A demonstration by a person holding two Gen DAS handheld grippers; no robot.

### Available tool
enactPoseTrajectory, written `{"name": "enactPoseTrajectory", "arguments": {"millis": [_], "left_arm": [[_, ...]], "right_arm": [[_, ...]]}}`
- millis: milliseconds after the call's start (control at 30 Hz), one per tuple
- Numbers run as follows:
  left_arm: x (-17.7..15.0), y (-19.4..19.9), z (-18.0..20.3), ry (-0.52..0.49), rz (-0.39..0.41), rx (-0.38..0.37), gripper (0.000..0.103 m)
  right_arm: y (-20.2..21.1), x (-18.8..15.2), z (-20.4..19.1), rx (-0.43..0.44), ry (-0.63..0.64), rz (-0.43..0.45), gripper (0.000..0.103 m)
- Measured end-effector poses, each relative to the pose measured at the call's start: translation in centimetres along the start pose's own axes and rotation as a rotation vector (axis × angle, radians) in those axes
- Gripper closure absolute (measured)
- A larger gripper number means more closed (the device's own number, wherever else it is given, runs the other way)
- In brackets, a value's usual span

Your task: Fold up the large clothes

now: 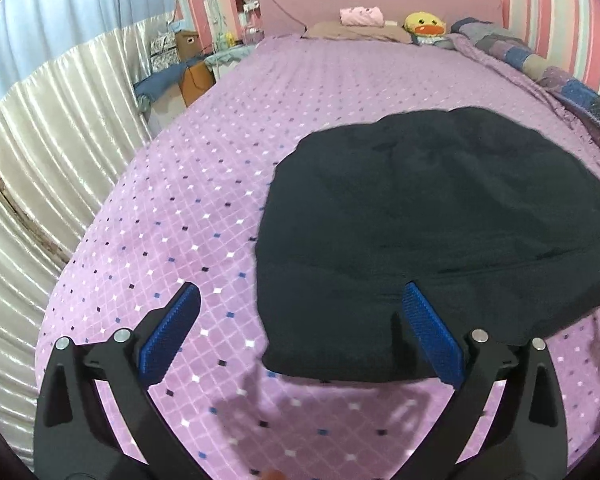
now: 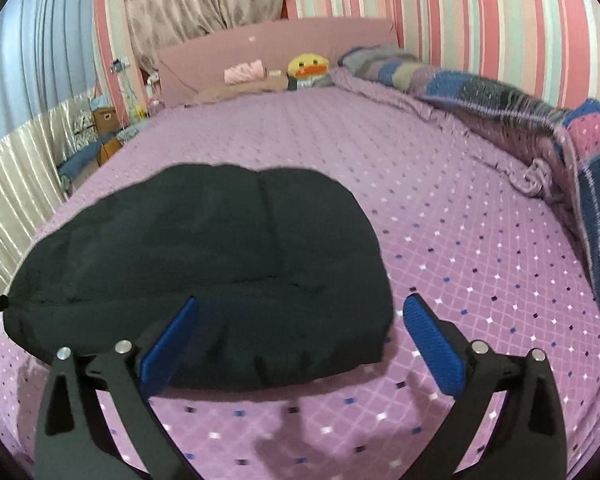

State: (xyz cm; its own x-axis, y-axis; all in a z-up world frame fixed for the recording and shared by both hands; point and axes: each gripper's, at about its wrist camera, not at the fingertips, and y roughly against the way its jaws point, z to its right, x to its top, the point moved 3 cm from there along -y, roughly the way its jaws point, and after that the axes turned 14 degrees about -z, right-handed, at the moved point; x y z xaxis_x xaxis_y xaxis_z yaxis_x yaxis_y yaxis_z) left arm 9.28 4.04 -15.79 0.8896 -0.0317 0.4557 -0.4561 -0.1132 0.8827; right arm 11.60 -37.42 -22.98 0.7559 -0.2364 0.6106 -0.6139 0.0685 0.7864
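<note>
1. The left hand-held gripper [image 1: 300, 296] stood with its jaws spread wide — nothing was clamped; its blue pads [image 1: 170, 336] were clear of the cloth's near-left edge.
2. The right hand-held gripper [image 2: 300, 308] was likewise spread wide and empty, above the cloth's near-right corner.
3. The dark folded garment [image 1: 432, 232] lay flat on the purple diamond-patterned bed [image 1: 188, 208], between the two.
4. Farther off — a patchwork blanket [image 2: 500, 92] ran along the bed's right side.
5. A yellow duck plush [image 1: 424, 26] sat by the headboard [image 1: 300, 0].
</note>
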Motion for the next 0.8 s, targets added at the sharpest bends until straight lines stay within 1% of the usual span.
{"name": "enactPoseTrajectory", "arguments": {"millis": [33,133,233,300,433,533,667,800], "left_arm": [[0.0,0.7,0.2,0.003,0.009,-0.007,0.003],[-0.3,2.9,1.2,0.017,0.034,-0.023,0.003],[-0.7,5.1,2.5,0.017,0.058,-0.050,0.003],[-0.9,7.0,3.4,0.005,0.075,-0.071,0.003],[-1.1,10.4,4.7,-0.011,0.130,-0.080,0.003],[-1.2,12.6,5.5,-0.019,0.164,-0.074,0.003],[-1.5,14.9,6.1,-0.042,0.181,-0.080,0.003],[-2.3,16.8,5.5,-0.037,0.209,-0.061,0.003]], "right_arm": [[0.7,-0.2,-0.8,0.016,-0.006,0.019,0.002],[1.8,-0.8,-2.9,0.045,-0.015,0.004,0.002],[3.5,-1.5,-4.8,0.042,-0.012,0.018,0.002],[4.9,-1.6,-6.1,0.050,-0.001,0.012,0.002],[8.3,-1.6,-8.2,0.072,0.014,0.037,0.002],[10.3,-1.1,-9.3,0.079,0.020,0.043,0.002],[12.3,-0.7,-10.6,0.068,0.037,0.049,0.002],[14.1,-0.4,-11.5,0.054,0.052,0.062,0.002]]}}
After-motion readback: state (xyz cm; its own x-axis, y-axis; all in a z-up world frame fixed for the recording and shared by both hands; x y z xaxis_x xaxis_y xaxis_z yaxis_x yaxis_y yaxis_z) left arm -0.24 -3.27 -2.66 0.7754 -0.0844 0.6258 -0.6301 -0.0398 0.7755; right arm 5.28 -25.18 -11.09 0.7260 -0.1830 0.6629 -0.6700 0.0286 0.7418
